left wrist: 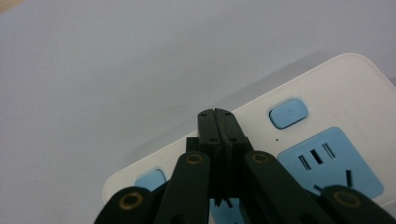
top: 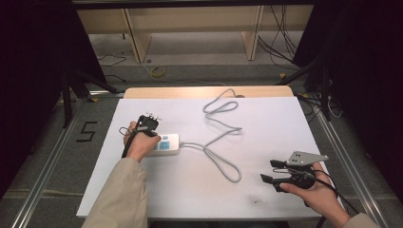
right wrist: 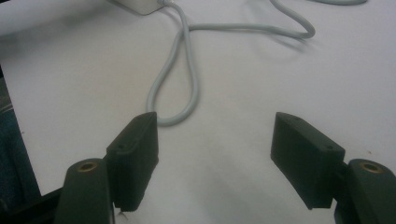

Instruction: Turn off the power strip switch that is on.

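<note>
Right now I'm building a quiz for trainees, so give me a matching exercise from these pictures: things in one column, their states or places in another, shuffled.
Things:
1. left hand-held gripper
2. right hand-held gripper
3. power strip
4. cord

States:
A. looped across the table
B. jaws wide apart, nothing between them
C. white with blue sockets
D. jaws closed, over the strip

Pairs: 1-D, 2-B, 3-C, 4-A

A white-topped table carries a white power strip at its left, its grey cable looping toward the far edge.
</note>
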The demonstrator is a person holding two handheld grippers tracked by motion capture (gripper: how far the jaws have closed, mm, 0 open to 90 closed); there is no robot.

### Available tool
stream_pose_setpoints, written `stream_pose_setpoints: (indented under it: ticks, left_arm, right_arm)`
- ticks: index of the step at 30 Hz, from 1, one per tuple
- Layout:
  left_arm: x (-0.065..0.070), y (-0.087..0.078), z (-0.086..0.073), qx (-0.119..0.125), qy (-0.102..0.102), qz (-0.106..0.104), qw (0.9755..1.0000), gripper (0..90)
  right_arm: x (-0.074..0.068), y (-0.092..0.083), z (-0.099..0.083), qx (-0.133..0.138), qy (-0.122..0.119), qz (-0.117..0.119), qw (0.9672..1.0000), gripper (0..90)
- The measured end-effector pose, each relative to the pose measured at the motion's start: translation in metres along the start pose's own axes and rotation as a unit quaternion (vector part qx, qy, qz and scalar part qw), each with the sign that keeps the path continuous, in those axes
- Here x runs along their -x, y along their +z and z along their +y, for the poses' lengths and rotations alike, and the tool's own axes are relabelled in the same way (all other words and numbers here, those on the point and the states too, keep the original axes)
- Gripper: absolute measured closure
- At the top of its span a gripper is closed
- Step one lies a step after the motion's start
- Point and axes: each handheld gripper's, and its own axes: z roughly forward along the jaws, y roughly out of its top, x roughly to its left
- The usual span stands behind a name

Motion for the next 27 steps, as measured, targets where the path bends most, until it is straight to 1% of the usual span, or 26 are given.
stream_pose_setpoints:
  ticks: [11, 12, 13, 15, 16, 24, 27]
  left_arm:
    - [-0.0013, 0.0004, -0.001, 0.01, -0.003, -0.003, 0.9999, 90.0]
    - [-0.0013, -0.0001, -0.0009, 0.012, -0.004, -0.003, 0.9999, 90.0]
    - [-0.0013, -0.0015, -0.0001, 0.02, -0.011, -0.002, 0.9997, 90.0]
    - [-0.0017, -0.0018, -0.0004, 0.019, -0.012, -0.007, 0.9997, 90.0]
    - [-0.002, -0.0021, -0.0004, 0.017, -0.01, -0.007, 0.9998, 90.0]
    - [-0.0028, -0.0031, -0.0011, 0.014, -0.009, -0.004, 0.9999, 90.0]
    - [-0.0029, -0.0036, -0.0015, 0.019, -0.012, -0.001, 0.9998, 89.9]
  right_arm:
    - [0.0007, -0.0005, -0.0001, 0.0, -0.001, 0.0, 1.0, 32.5]
    - [0.0009, -0.0005, -0.0001, 0.0, -0.001, -0.001, 1.0, 32.4]
    - [0.0008, -0.0005, 0.0, 0.0, 0.0, -0.001, 1.0, 32.5]
    - [0.0007, -0.0005, 0.0, 0.002, 0.0, -0.001, 1.0, 32.5]
    - [0.0006, -0.0005, 0.0, 0.001, 0.0, 0.0, 1.0, 32.5]
    - [0.0008, -0.0008, 0.0001, 0.001, 0.001, -0.001, 1.0, 32.5]
    - [0.0006, -0.0008, 0.0001, 0.001, 0.001, 0.0, 1.0, 32.4]
